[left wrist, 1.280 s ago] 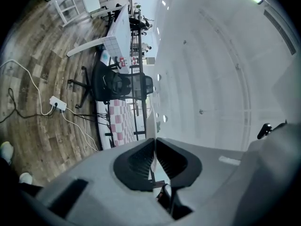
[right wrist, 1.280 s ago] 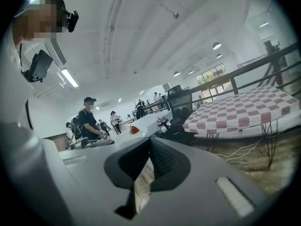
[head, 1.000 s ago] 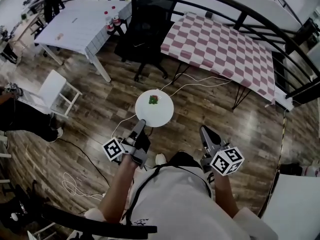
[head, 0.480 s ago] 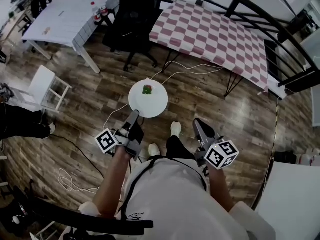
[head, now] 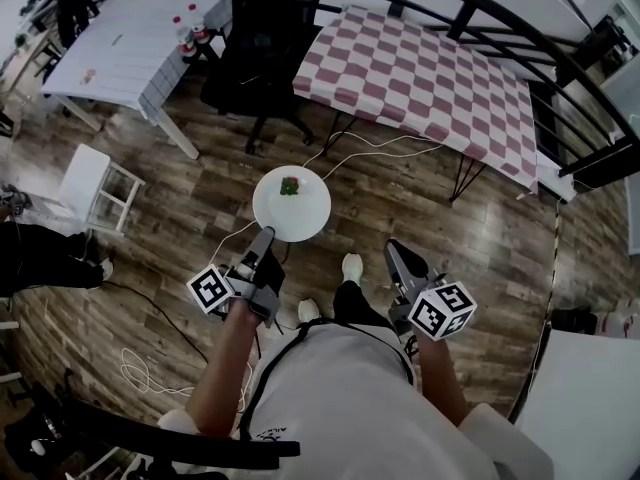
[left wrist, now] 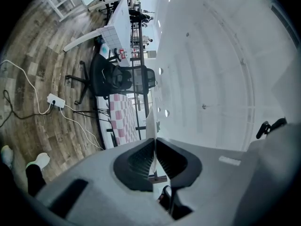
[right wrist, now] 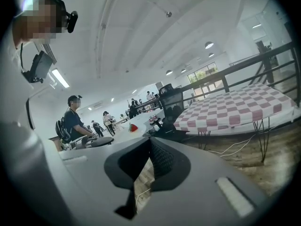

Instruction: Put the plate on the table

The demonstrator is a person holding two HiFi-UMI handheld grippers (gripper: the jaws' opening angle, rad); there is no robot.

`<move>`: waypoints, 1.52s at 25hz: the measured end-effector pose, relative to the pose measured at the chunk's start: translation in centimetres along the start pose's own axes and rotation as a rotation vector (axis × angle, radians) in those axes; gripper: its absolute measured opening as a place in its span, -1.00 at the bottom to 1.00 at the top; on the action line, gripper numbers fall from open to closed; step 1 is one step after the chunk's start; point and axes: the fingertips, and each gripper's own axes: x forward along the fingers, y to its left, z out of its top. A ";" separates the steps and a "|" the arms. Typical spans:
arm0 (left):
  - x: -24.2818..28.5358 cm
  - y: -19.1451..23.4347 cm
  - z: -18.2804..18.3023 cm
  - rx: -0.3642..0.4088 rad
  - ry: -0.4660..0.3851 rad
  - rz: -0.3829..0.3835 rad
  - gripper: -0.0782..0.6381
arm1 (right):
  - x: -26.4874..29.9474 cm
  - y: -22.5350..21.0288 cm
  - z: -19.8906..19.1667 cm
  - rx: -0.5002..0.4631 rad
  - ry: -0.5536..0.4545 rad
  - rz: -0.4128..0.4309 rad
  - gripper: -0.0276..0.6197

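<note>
Left tool is pinched shut on the near rim of the plate. It's a one-sided grip, with the plate cantilevered out over the floor, well short of the checked tabletop. Right tool is closed on nothing, so no support there.

Risks as I read them:
- The plate could pivot in the pads and tip, and the red-green food piece would slide off.
- The thin rim could slip out altogether.
- Cables on the floor between me and the tabletop are a trip hazard.
- The black chair crowds the left approach.

I'd keep it level and go slow.
</note>
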 end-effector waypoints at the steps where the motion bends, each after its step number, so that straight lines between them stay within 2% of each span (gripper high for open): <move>1: 0.6 0.0 0.3 0.001 -0.001 -0.001 -0.72 | 0.5 -0.4 0.4 -0.002 0.000 0.002 -0.89; 7: 4.1 -0.1 1.9 0.000 -0.015 -0.005 -0.72 | 3.5 -2.4 2.9 -0.014 0.005 0.025 -0.89; 13: 9.4 -0.6 3.6 0.014 -0.046 0.007 -0.72 | 6.9 -5.8 7.6 -0.022 0.004 0.068 -0.89; 16: 10.9 -0.8 4.3 0.027 -0.070 -0.005 -0.72 | 8.3 -6.9 8.7 -0.033 0.003 0.092 -0.89; 28: 18.4 -0.1 3.4 0.028 -0.116 0.002 -0.72 | 10.6 -13.8 12.8 -0.031 0.008 0.139 -0.89; 38: 25.4 0.8 1.5 0.030 -0.098 0.005 -0.72 | 11.1 -20.1 15.2 -0.030 0.026 0.148 -0.89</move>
